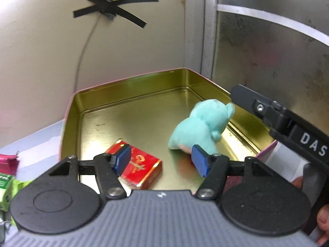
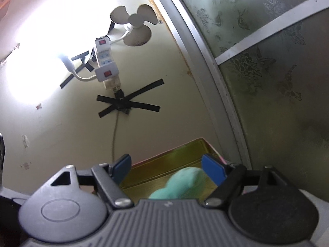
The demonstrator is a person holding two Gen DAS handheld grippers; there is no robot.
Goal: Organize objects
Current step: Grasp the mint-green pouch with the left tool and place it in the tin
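Your left gripper (image 1: 161, 160) holds its blue-padded fingers (image 1: 123, 159) apart over the small red printed box (image 1: 141, 166) lying in the gold-lined metal tin (image 1: 131, 86), while your right gripper (image 2: 167, 169) gapes wide, empty, above the turquoise plush toy (image 1: 200, 126) resting inside that tin.

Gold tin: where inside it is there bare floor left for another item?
The tin is bare across its back and left, between the back wall and the red box. Its front is crowded: red box, teal plush on the right, and both open grippers.
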